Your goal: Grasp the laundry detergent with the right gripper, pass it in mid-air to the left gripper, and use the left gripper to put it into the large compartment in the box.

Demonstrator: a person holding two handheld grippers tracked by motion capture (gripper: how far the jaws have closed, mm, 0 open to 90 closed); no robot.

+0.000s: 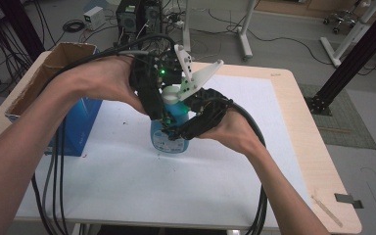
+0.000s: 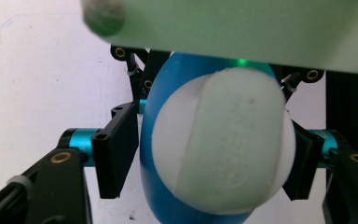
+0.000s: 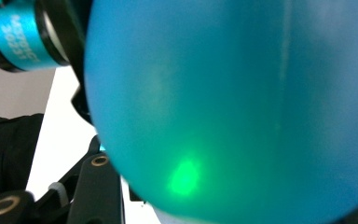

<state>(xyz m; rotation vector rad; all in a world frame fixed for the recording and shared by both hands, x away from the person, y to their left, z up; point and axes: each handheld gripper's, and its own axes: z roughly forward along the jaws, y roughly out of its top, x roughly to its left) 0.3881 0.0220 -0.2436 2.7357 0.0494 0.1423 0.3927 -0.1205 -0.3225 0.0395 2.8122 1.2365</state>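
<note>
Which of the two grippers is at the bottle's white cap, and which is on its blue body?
The left gripper straddles the white cap from above. The right gripper is shut on the blue bottle lower down, on its body.

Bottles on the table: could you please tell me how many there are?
1. The blue bottle with a white cap stands upright mid-table, between both grippers. The cardboard box at the left edge may hide others.

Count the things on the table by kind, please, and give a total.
Blue bottle with white cap: 1
Cardboard box: 1
Blue carton: 1
Total: 3
</note>
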